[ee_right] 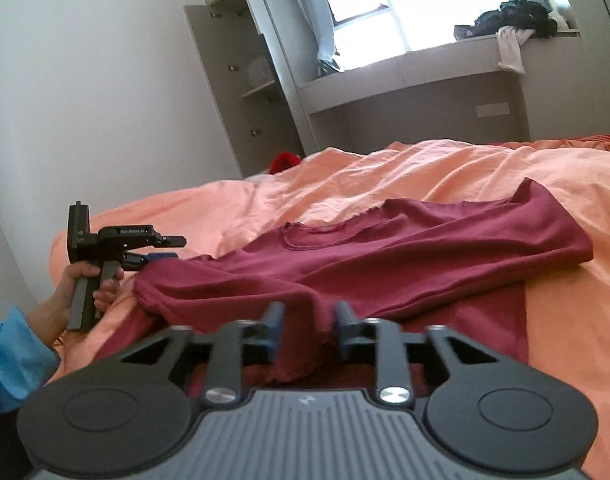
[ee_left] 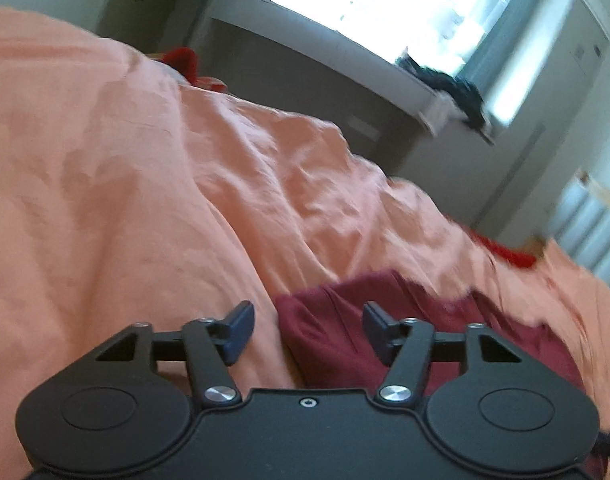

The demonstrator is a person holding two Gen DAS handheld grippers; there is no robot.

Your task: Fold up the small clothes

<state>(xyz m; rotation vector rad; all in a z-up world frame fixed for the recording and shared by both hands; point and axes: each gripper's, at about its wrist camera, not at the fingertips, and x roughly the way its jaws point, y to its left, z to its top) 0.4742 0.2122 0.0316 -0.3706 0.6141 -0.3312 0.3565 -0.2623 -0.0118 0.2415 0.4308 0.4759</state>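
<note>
Nearest you, your right gripper (ee_right: pixel 307 334) has its blue pads pinching a bunched edge of the maroon shirt (ee_right: pixel 385 256); a fold of cloth hangs between the fingers and drapes down toward the camera. From that pinch the shirt runs out across the orange bedcover (ee_right: pixel 385 168), its long axis slanting from near left to far right. The neckline sits about midway along the far edge, facing away from you, and the far-right end rises to a small peak. A flat layer of the same maroon cloth lies under the gripper on the near side.

To the left, your left hand (ee_right: pixel 85 284) holds the left gripper (ee_left: pixel 307 330) at the shirt's left end. In its own view the fingers are spread wide, with nothing between them, above the shirt's edge and the bedcover beside it.

Beyond the bed stand a grey shelf unit (ee_right: pixel 241 80) and a window ledge (ee_right: pixel 425 60), with dark clothes (ee_right: pixel 513 16) piled at its right end.
</note>
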